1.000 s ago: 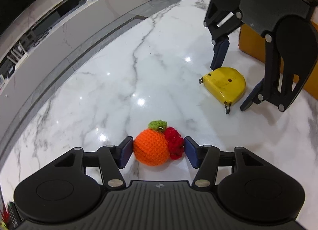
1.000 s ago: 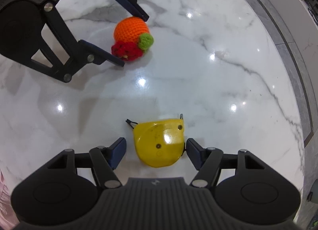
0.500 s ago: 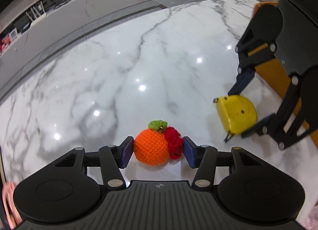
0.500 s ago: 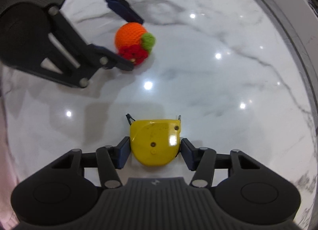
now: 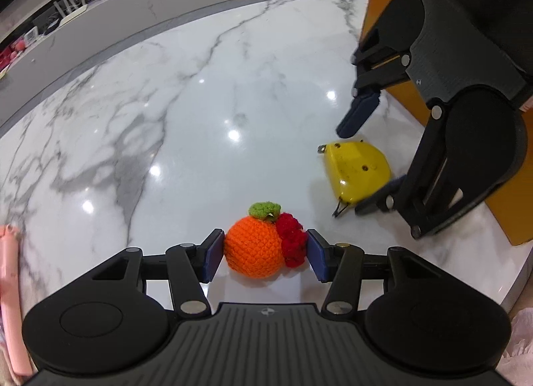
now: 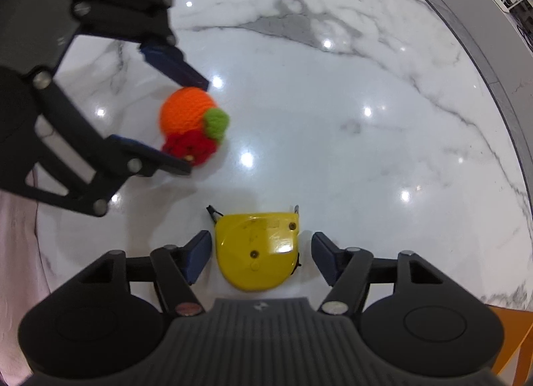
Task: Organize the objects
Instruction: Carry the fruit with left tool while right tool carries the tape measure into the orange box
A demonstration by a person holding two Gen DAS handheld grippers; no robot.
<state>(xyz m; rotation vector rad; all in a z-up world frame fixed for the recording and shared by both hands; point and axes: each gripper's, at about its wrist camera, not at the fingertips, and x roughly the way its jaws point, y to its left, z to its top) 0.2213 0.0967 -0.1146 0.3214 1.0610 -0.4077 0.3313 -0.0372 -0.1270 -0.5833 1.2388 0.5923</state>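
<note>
Two tongs over the marble bench point(image 5: 206, 93)

Left tongs point(image 5: 263, 254) are clamped on the crocheted orange point(image 5: 255, 247); right tongs point(image 6: 261, 257) are opening, apart around the yellow tape measure point(image 6: 258, 251).

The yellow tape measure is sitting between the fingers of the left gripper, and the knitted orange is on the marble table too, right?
Not quite. The yellow tape measure sits between the fingers of the right gripper, whose jaws are opening, as the right wrist view shows. The knitted orange is indeed on the marble table.
</note>
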